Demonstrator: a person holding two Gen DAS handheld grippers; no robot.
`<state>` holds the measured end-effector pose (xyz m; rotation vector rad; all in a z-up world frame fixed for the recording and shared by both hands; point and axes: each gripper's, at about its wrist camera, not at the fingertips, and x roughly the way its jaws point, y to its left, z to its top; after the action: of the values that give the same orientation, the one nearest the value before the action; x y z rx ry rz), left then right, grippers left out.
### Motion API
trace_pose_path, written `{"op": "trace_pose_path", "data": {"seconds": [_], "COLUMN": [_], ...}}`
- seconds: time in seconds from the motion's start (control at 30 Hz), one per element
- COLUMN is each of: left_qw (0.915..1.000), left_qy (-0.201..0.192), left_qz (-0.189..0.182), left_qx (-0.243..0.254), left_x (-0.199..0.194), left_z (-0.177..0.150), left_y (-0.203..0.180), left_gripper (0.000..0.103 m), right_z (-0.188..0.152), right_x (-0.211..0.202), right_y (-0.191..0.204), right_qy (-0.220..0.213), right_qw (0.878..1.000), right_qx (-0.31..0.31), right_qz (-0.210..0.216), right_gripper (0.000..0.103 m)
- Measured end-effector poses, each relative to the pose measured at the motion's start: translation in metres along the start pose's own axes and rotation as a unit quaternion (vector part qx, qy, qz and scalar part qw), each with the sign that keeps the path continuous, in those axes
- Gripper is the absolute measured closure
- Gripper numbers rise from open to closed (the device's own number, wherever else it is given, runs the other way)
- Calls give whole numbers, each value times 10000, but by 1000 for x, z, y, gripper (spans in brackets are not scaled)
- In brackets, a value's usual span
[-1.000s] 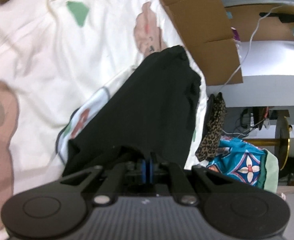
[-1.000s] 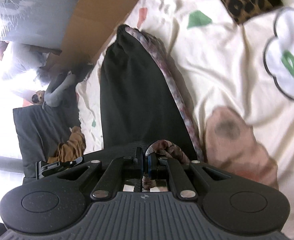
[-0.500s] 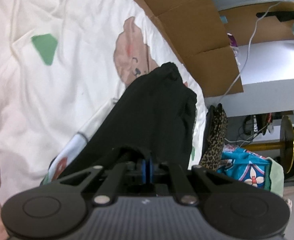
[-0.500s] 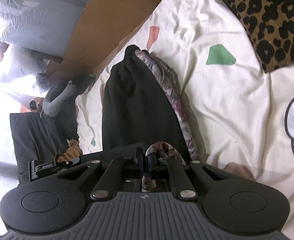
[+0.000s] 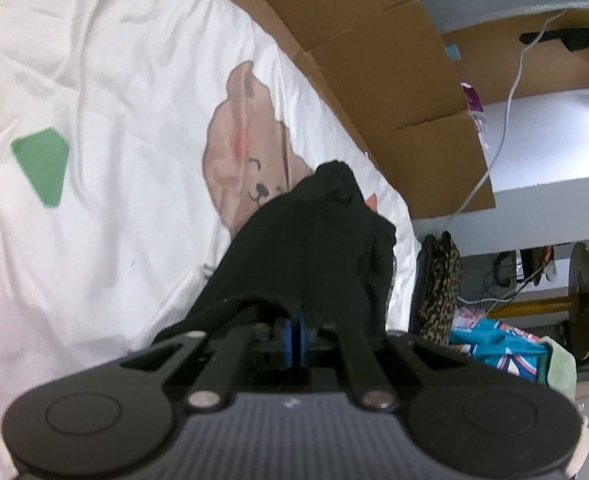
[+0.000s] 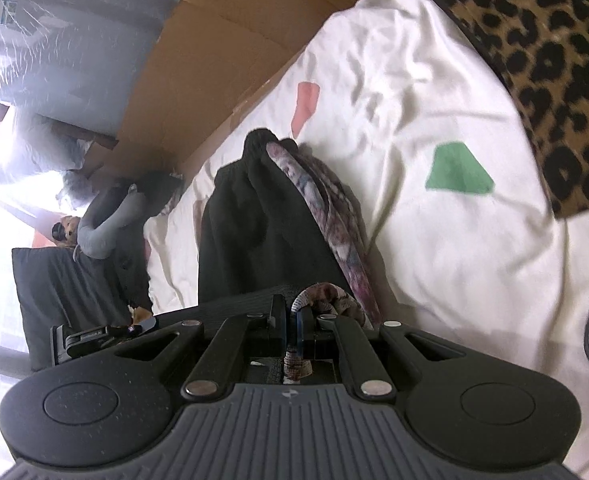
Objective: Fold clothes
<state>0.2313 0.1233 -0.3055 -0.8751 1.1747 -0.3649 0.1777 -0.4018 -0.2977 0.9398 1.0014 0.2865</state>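
Tongs low in each frame are pressed together on one edge of the black garment [image 5: 310,256]: left tongs [image 5: 294,334] pinch plain black cloth, right tongs [image 6: 292,330] pinch its patterned trim. From there the garment hangs down to the bed cover [image 5: 114,92] at mid frame. I judge a fold is underway; next the held edge must be laid squarely over the far end. Cardboard boxes [image 5: 374,60] stand upper right; contents not visible
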Motion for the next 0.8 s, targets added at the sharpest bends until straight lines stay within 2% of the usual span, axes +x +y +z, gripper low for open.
{"op": "trace_pose_path", "data": {"seconds": [0.6, 0.8], "left_qw": [9993, 9996], "left_qy": [-210, -201], "left_qz": [-311, -124], "left_qx": [-89, -172], "left_x": [14, 36], "left_z": [41, 52], "left_y": [-13, -1], "left_gripper": [99, 98], "right_z": [50, 58], "right_x": [16, 28], "right_y": [9, -2], "right_qy": [-189, -180], "right_qw": [9998, 9998], "right_qx": [-76, 2], "right_qz": [71, -54], "right_gripper": [100, 98]}}
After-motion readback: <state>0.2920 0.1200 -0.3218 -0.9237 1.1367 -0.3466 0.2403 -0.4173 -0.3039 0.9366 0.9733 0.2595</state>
